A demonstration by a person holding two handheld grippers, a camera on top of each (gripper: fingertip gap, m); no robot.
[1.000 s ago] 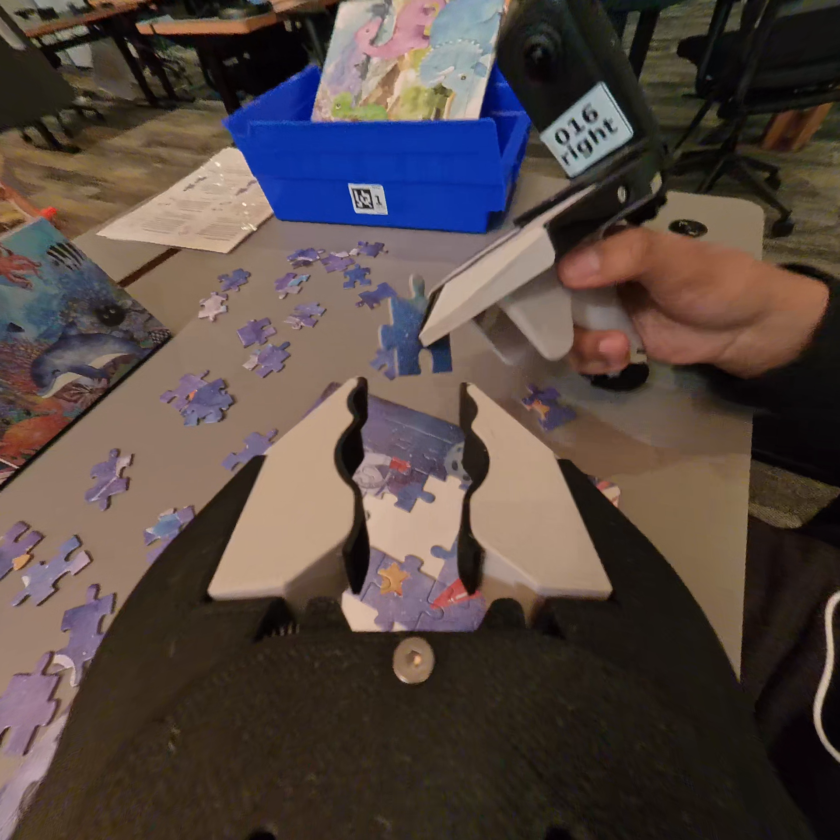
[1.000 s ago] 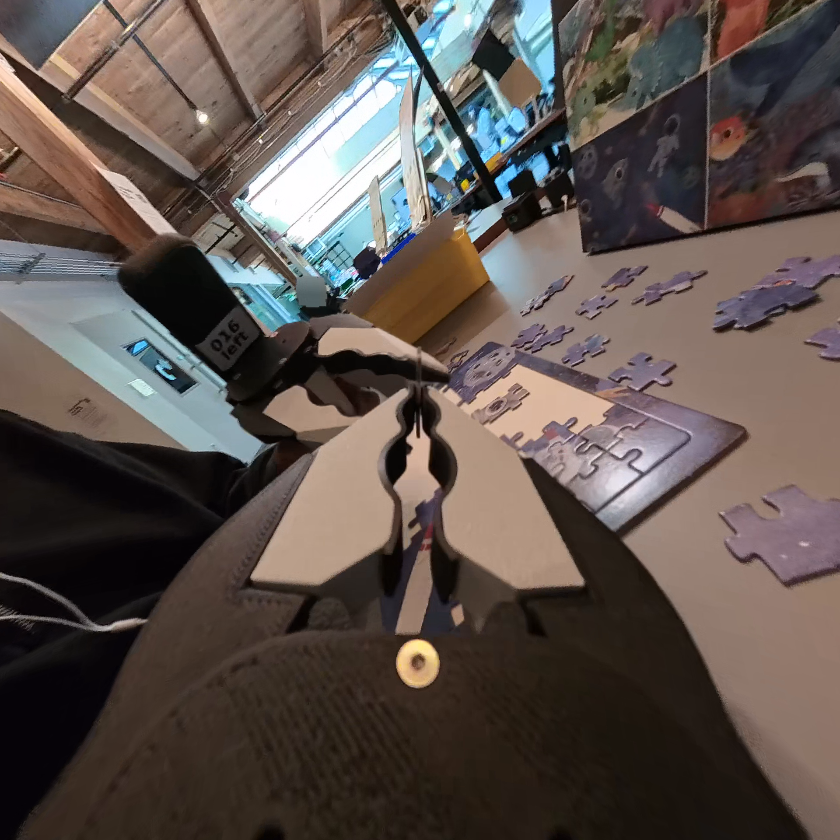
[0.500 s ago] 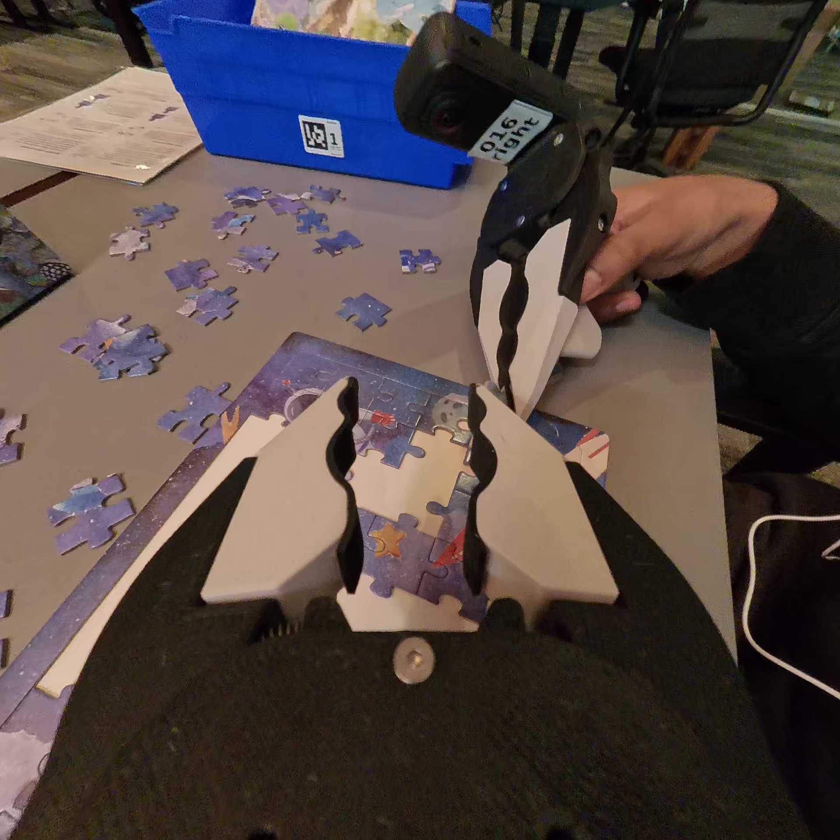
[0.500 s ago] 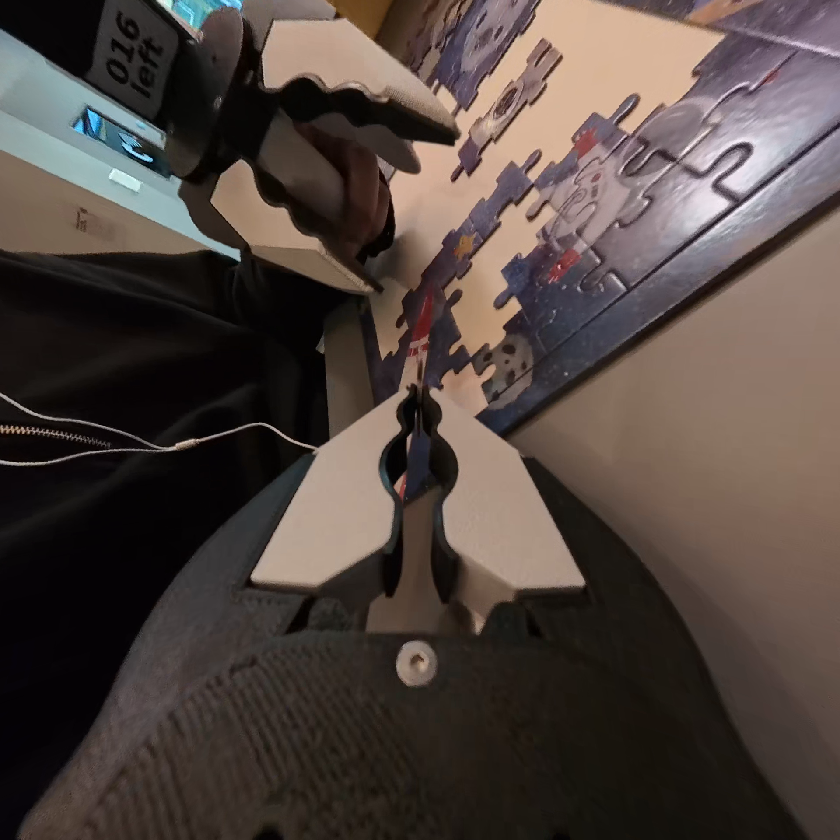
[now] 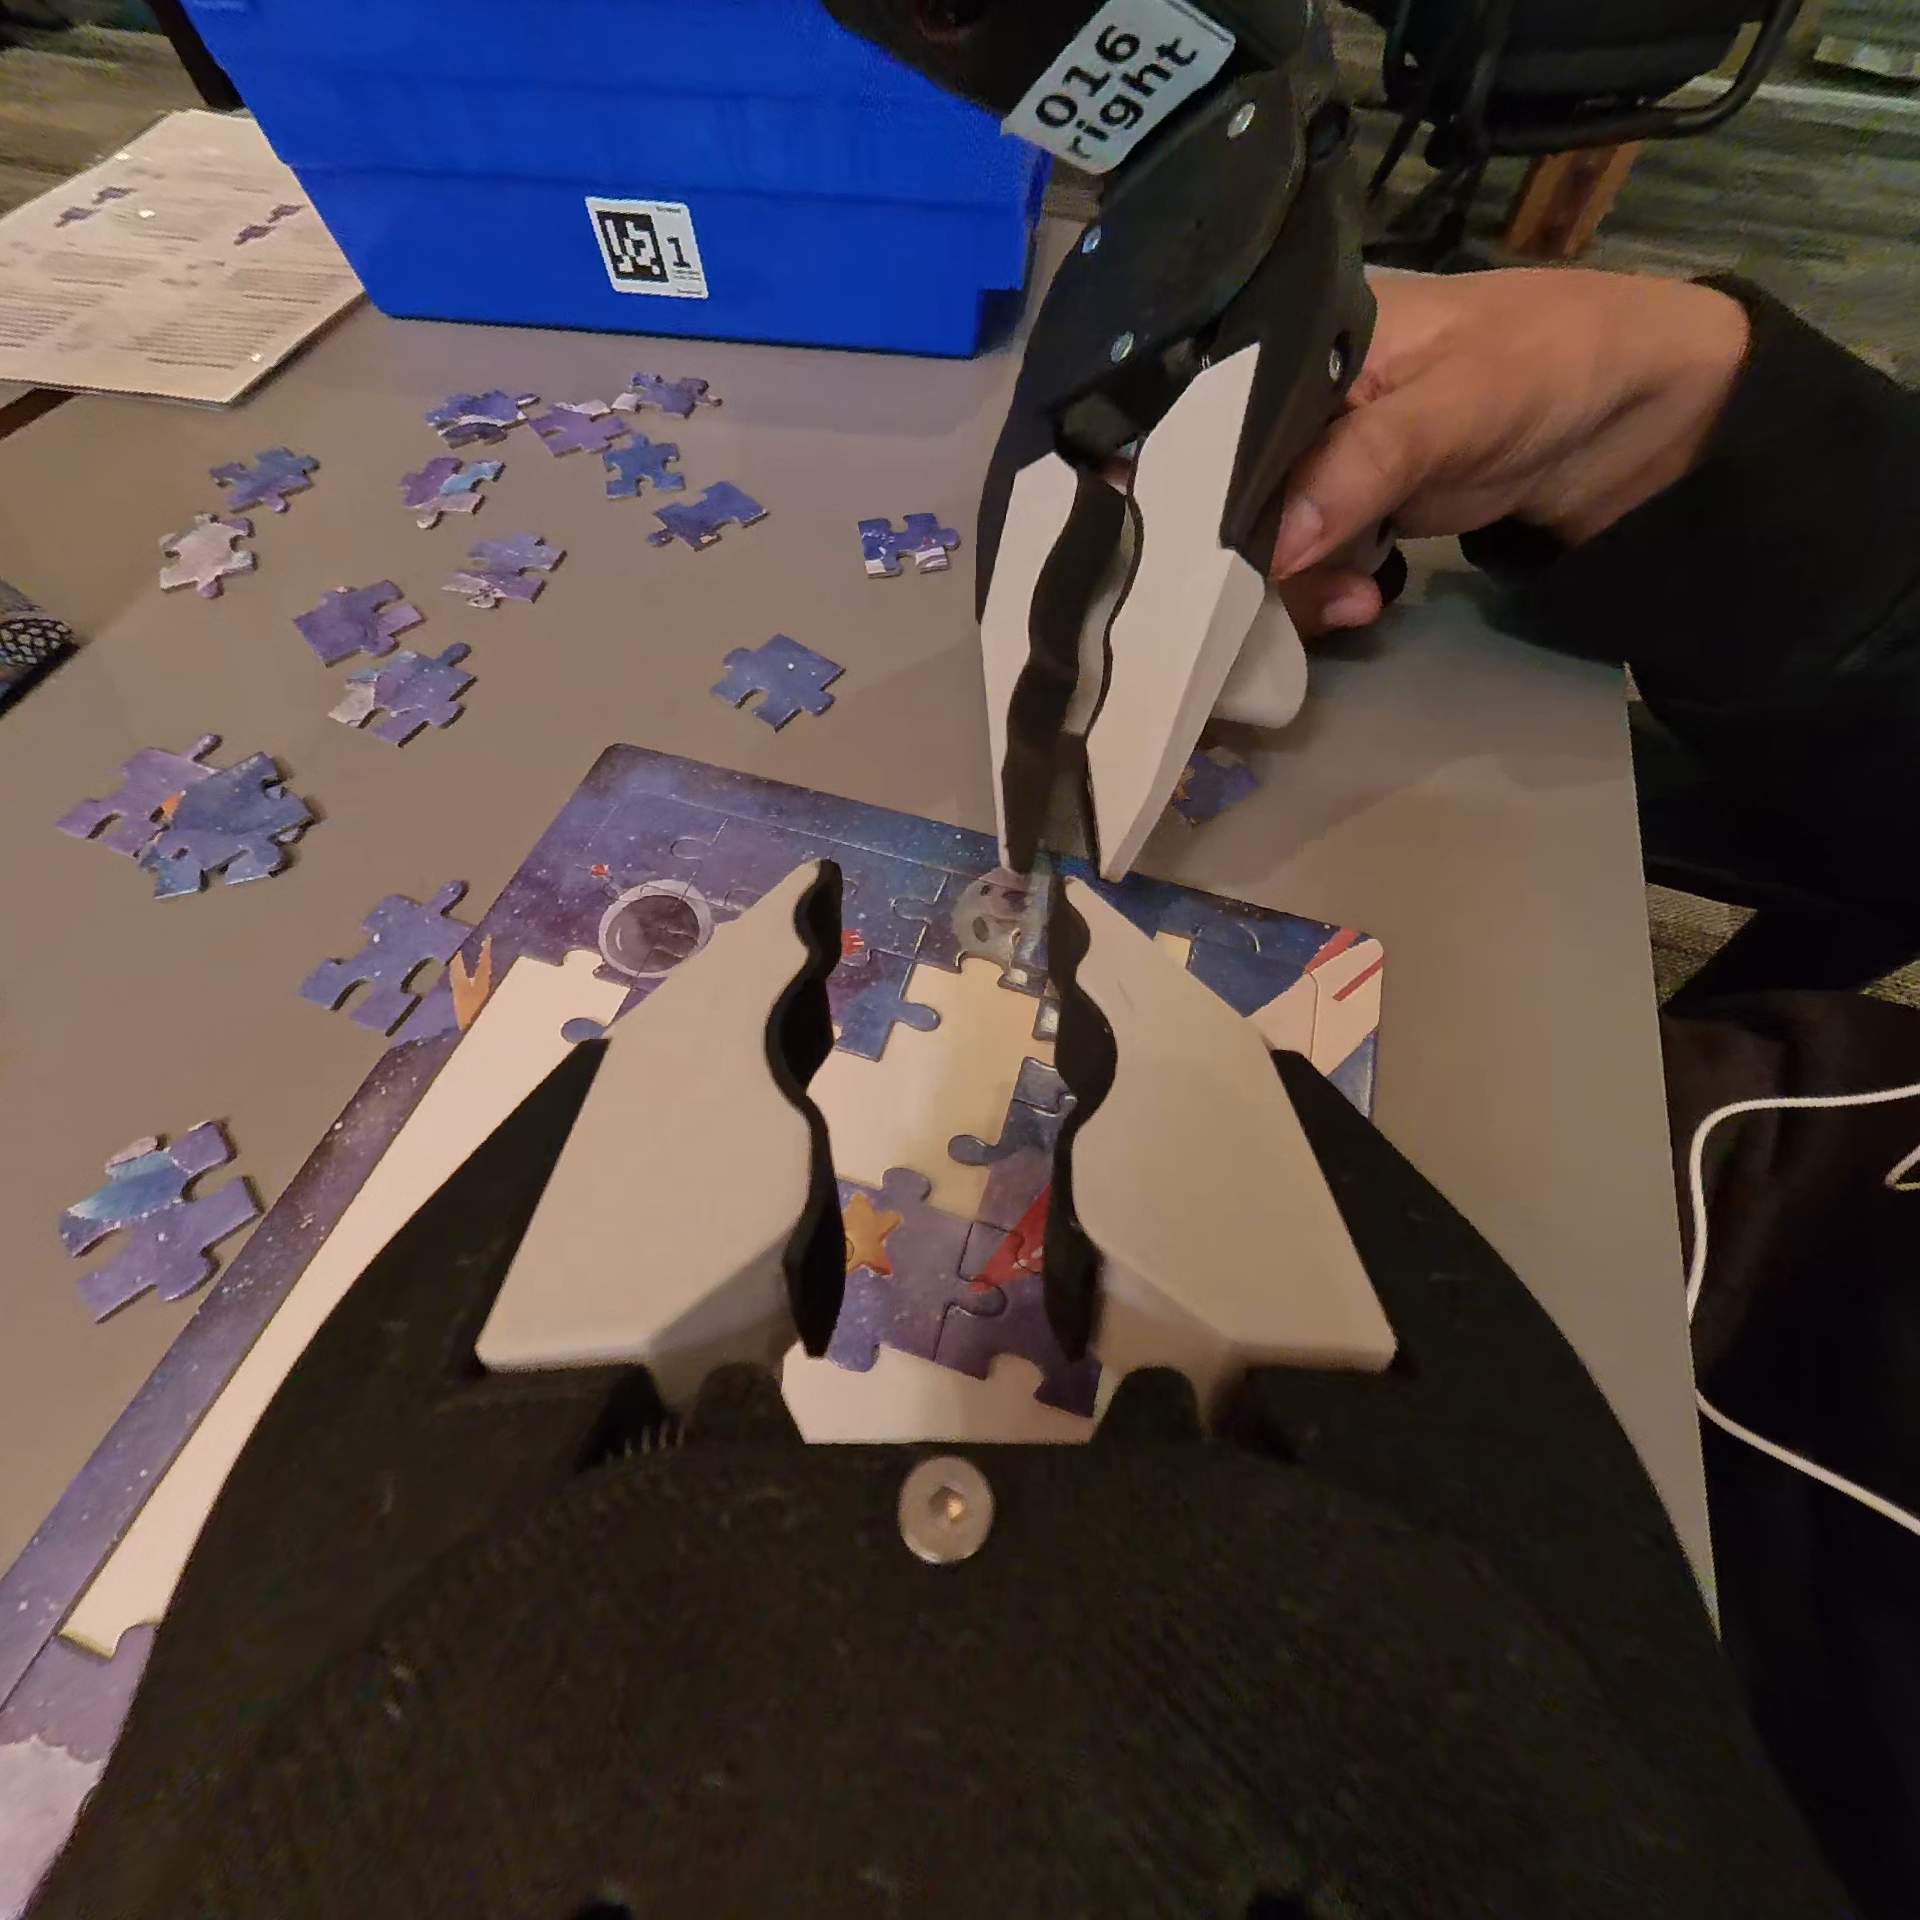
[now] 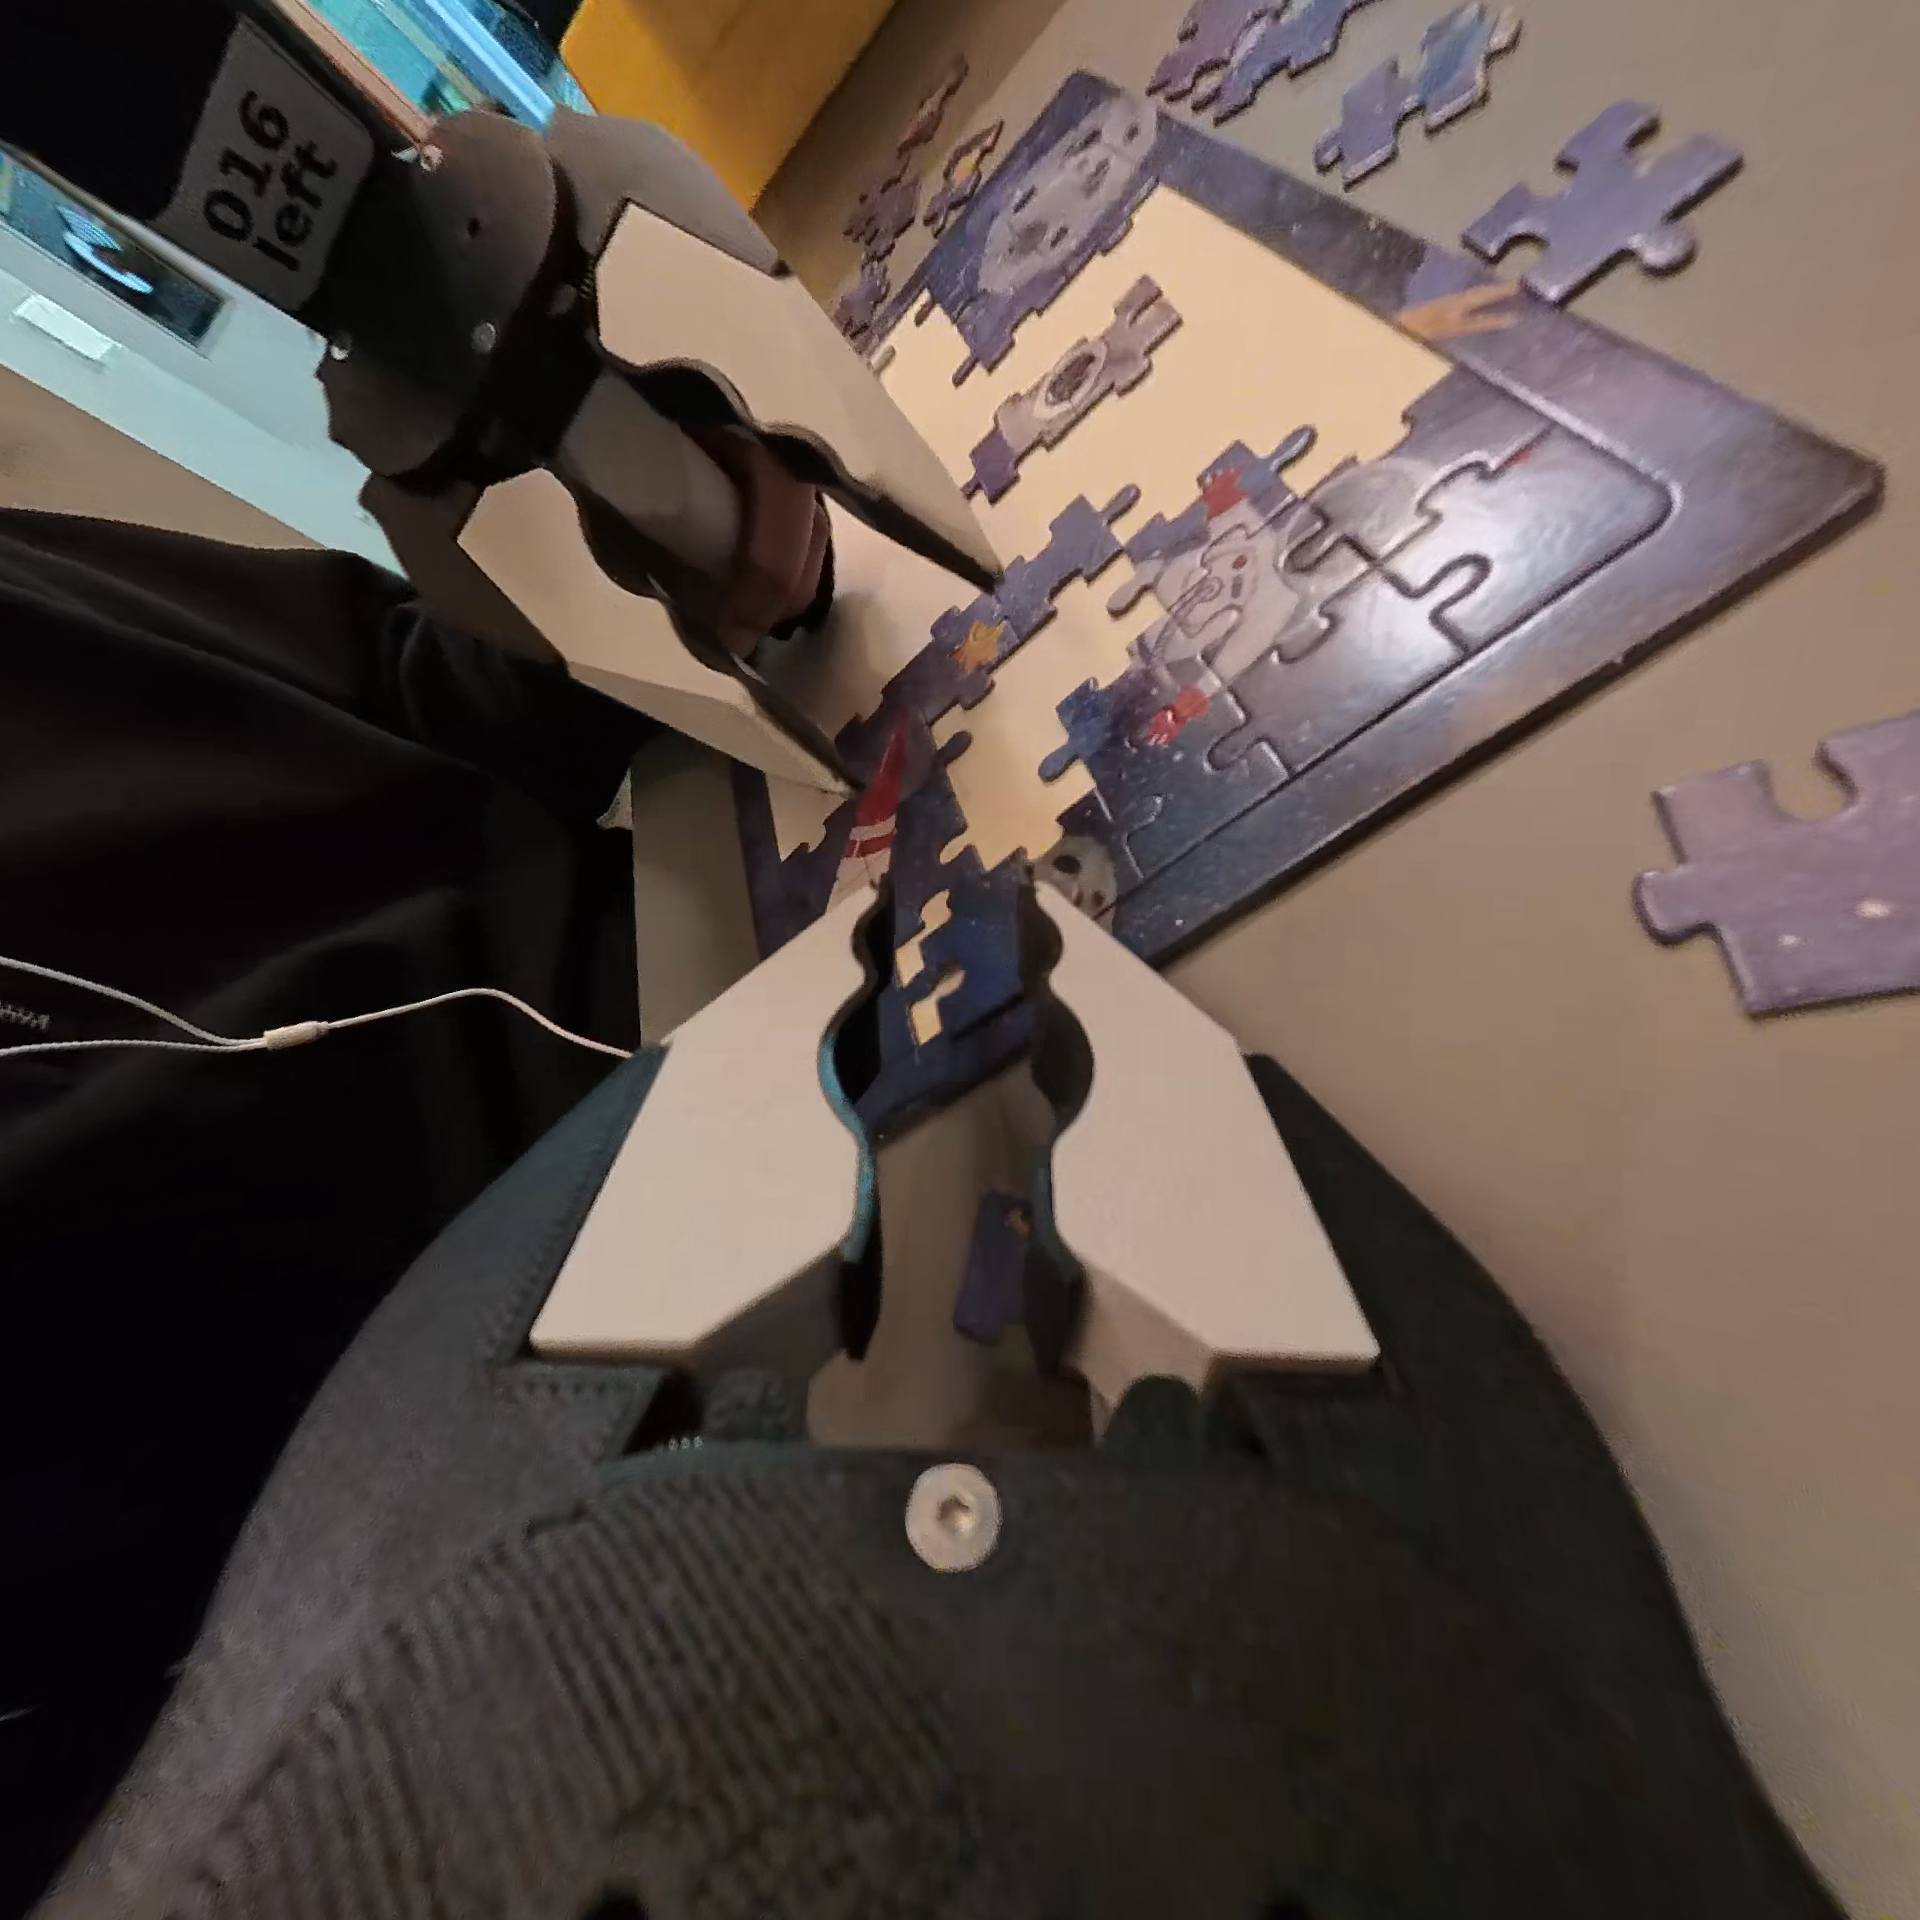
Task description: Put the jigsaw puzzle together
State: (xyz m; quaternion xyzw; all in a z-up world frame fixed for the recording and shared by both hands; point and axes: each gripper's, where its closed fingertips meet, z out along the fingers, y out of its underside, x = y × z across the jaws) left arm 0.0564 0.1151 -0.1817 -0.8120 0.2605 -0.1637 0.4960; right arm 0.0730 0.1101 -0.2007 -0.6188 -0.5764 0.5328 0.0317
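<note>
- The puzzle board [image 5: 727, 821] lies at the near edge of the table, partly filled. Its far and right edges carry joined pieces, and a wide pale patch in the middle and left is bare.
- Many loose pieces [image 5: 779, 681] lie scattered on the far left.
- The right gripper [image 6: 961, 894] has its tips down at the board's far right edge, jaws parted. A dark-blue piece [image 6: 977, 966] lies between them, with a gap showing beside it (so not clamped).
- The left gripper [image 5: 940, 883] hovers over the board's middle, jaws apart, holding nothing.
- The grey table [image 5: 1455, 935] also carries a blue bin [image 5: 831, 135] and a printed sheet [image 5: 156, 281] at the far side. Beyond it are wood flooring and a chair base [image 5: 1558, 83].
</note>
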